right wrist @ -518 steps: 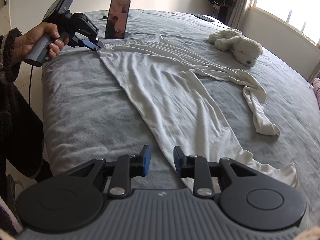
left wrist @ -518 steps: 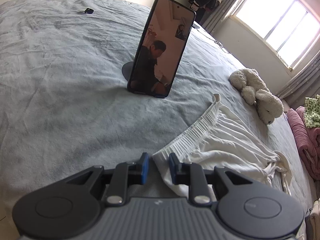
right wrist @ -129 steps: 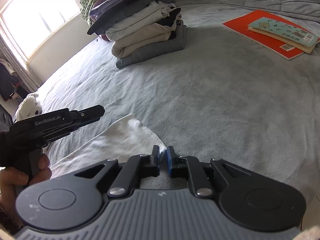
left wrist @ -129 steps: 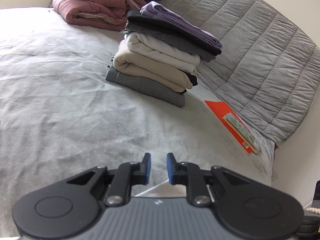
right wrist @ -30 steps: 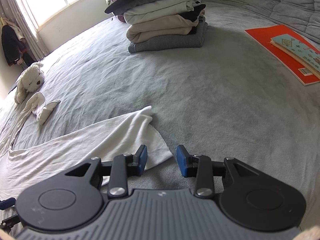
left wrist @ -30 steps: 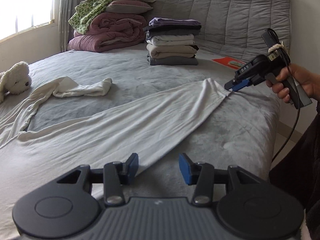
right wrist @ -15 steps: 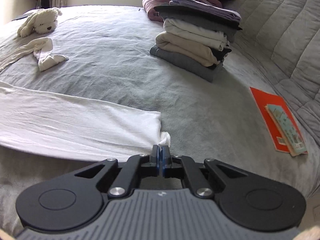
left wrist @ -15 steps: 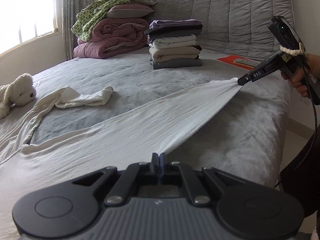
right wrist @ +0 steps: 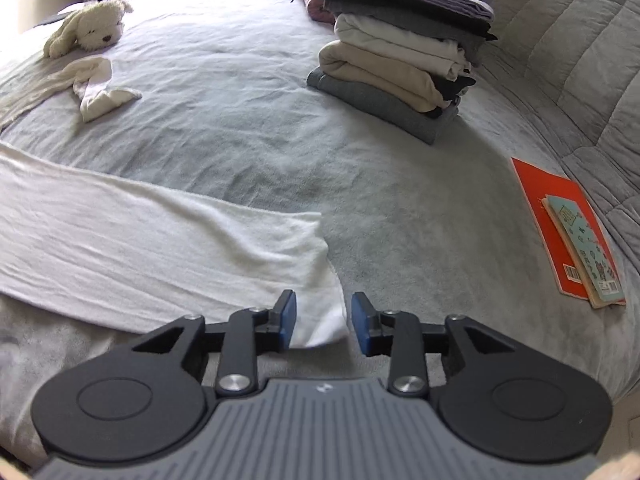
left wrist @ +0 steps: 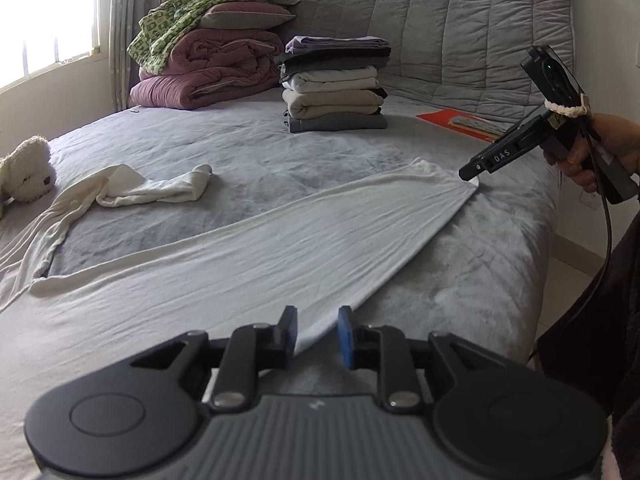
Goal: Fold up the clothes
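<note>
A long white garment (left wrist: 248,256) lies spread flat across the grey bed (left wrist: 460,280). One leg of it trails off crumpled (left wrist: 160,190) toward the far left. My left gripper (left wrist: 317,334) is open, its blue pads on either side of the garment's near edge. In the right wrist view my right gripper (right wrist: 323,322) is open too, with the garment's end corner (right wrist: 316,320) lying loose between the fingers. The left wrist view shows the right gripper (left wrist: 470,170) held by a hand (left wrist: 608,152) at that corner.
A stack of folded clothes (left wrist: 334,84) stands near the quilted headboard (left wrist: 460,20), beside rolled maroon and green bedding (left wrist: 208,64). An orange book with a smaller one on top (right wrist: 572,232) lies at the right edge. A plush dog (right wrist: 88,26) rests far left.
Half a second ago both grippers were shut on the garment, pulling it taut. Both have now opened, and the cloth has dropped flat onto the bed.
</note>
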Tool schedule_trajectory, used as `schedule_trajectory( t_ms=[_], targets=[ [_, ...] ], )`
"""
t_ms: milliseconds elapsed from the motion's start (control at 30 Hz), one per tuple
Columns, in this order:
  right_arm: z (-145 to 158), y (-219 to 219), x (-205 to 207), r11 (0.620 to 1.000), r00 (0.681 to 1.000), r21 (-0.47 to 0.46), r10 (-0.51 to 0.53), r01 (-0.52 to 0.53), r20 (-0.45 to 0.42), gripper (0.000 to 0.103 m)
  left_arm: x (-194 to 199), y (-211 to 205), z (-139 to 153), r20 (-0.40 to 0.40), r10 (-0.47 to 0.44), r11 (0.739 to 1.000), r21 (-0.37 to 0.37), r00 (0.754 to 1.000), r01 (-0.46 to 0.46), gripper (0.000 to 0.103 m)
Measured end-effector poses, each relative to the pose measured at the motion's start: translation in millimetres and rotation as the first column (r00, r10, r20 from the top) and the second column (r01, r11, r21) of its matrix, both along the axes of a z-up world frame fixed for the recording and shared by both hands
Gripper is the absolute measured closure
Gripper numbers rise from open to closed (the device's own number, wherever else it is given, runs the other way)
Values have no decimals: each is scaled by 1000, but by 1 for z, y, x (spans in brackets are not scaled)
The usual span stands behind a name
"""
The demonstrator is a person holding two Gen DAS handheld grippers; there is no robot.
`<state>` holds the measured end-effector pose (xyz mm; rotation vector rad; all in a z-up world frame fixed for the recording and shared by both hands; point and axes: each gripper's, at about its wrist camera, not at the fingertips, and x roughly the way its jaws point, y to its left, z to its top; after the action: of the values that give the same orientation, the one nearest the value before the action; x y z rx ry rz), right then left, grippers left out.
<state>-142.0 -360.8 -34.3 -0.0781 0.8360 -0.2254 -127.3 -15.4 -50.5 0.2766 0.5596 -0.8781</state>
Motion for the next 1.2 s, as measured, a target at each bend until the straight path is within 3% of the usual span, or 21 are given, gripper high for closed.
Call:
schedule_trajectory(
  t_ms=[133,267,300,333,400,533,600,667,767,800,833,967,1200],
  targets=[
    [3,-8,6,996,992,84,-19,9,122,66,11,6,-1,-7,47,999,-4,999,-47,72],
    [-13,-20,25,994,987,94,-77,64,141,66,17,8,-11,-28,64,998,26,998,-63,71],
    [-17,-24,28,992,986,101,-89,75,144,74,16,8,-12,-30,65,998,27,997,-64,71],
    [-21,-27,31,990,985,115,-95,79,144,89,16,8,-12,-30,65,998,26,997,-64,70],
    [-26,-31,33,987,984,134,-103,83,145,103,14,9,-12,-28,64,998,26,998,-63,69],
    [-25,-23,33,990,978,36,-141,137,152,103,12,9,-13,-21,58,998,32,998,-57,68],
    [-20,-18,34,991,977,40,-131,126,165,103,14,10,-12,-27,57,998,30,998,-56,67],
    [-15,-12,34,992,976,44,-122,116,179,95,16,12,-8,-37,63,998,24,997,-63,65],
    [-7,-5,34,994,974,50,-109,101,200,76,21,17,-2,-34,97,995,-1,995,-97,54],
    [-4,-2,34,994,973,52,-105,96,207,60,24,19,1,-31,111,994,-12,993,-112,50],
    [-1,0,34,994,972,54,-100,91,214,54,27,21,2,-30,126,992,-20,992,-126,48],
    [6,26,45,997,978,74,-43,28,202,54,40,22,9,-34,200,978,-54,979,-202,42],
    [21,73,88,984,985,158,61,-87,164,53,58,20,40,-12,359,932,-54,933,-359,30]
  ],
)
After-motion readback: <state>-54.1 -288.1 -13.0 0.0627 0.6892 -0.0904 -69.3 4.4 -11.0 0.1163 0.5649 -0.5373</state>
